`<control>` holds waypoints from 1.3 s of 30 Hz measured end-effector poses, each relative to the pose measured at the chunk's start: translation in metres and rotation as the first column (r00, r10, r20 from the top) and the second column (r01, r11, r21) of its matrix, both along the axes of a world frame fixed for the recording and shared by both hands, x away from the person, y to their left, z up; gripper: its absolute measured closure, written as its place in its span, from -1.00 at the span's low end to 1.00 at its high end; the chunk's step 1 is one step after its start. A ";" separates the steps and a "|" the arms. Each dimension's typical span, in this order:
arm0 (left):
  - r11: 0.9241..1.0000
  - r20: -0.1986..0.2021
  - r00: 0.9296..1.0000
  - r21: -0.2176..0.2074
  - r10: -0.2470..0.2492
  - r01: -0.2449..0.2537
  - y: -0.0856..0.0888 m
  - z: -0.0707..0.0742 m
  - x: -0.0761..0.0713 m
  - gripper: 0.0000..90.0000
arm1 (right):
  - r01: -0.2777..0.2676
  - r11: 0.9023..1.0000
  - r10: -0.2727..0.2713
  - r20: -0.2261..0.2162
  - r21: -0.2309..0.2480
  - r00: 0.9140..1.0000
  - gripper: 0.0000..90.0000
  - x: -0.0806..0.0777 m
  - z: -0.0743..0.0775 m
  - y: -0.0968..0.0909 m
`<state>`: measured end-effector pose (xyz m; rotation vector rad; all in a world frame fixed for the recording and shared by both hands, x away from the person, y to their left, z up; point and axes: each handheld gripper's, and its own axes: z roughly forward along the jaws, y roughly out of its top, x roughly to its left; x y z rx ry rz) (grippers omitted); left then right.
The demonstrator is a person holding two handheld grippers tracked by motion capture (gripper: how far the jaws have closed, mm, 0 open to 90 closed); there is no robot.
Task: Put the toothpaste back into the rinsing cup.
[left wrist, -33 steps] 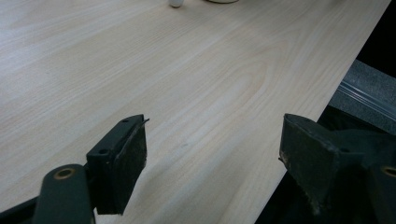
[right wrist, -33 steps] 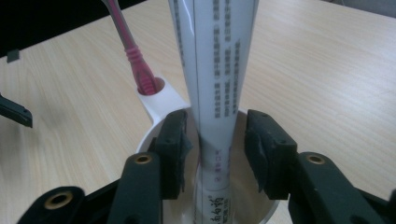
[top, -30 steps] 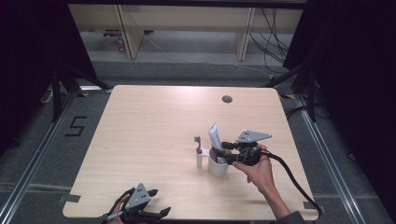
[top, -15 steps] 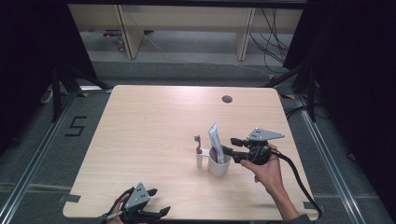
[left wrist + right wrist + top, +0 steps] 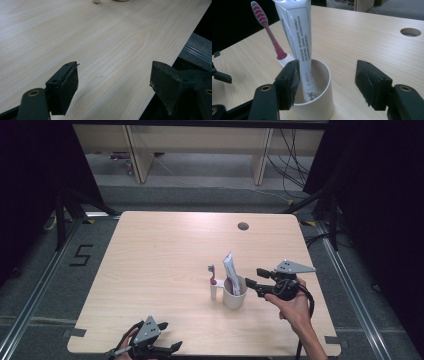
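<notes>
High view. Pale wood-grain rectangular worktop [image 5: 165, 270] with a small round dark grommet hole [image 5: 243, 226] toward its far edge. White cylindrical plastic cup [image 5: 235, 292] stands upright on the worktop, nearer the person than the hole. White toothpaste tube with small printed text [image 5: 229, 267] stands in the cup, leaning slightly, its flat crimped end up. Pink-handled toothbrush [image 5: 212, 274] stands upright, bristles up, in a small white holder [image 5: 214, 291] touching the cup's left side. Right gripper [image 5: 254, 278], black with a grey three-cornered plate, is held by a hand [image 5: 292, 305] just right of the cup, jaws pointing at the cup and parted. Left gripper [image 5: 170, 348], black with a grey plate, sits at the worktop's near edge, well apart from the cup to its near left; jaws parted.

Left gripper view. Two black jaws stand wide apart with nothing between them, over bare worktop [image 5: 100, 45] and its edge. The bases of the cup [image 5: 121, 0] and holder [image 5: 96, 1] show at the top margin.

Right gripper view. Jaws wide apart, gripping nothing. Cup [image 5: 318, 85] lies just beyond the left jaw, which overlaps its rim; contact cannot be told. Tube [image 5: 299, 42] rises from the cup; toothbrush [image 5: 268, 32] stands behind the cup in its holder [image 5: 287, 60]. Grommet hole [image 5: 410, 32] lies far beyond the cup.
</notes>
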<state>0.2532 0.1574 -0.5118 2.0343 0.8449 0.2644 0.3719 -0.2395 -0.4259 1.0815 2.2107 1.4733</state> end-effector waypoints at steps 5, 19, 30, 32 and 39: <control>1.000 0.002 1.000 -0.001 -0.001 0.001 0.000 0.000 0.000 -0.51 | -0.002 1.000 0.002 -0.028 -0.006 1.000 -0.19 -0.003 0.000 0.000; 1.000 0.002 1.000 0.007 -0.006 0.006 0.001 0.000 0.000 -0.51 | 0.015 1.000 -0.015 -0.024 -0.005 1.000 -0.23 -0.007 0.000 -0.011; 1.000 0.000 1.000 -0.011 0.006 -0.006 0.000 -0.002 0.001 -0.52 | 0.045 0.999 -0.045 -0.034 -0.018 0.998 -0.31 -0.014 -0.002 -0.026; 1.000 -0.003 1.000 -0.010 0.005 -0.005 0.000 -0.001 0.001 -0.52 | 0.058 0.998 -0.059 -0.060 -0.021 0.996 -0.33 -0.017 -0.003 -0.030; 1.000 -0.001 1.000 0.023 -0.006 0.006 0.003 0.000 0.002 -0.54 | 0.071 0.997 -0.072 -0.037 -0.028 0.997 -0.39 -0.019 -0.010 -0.040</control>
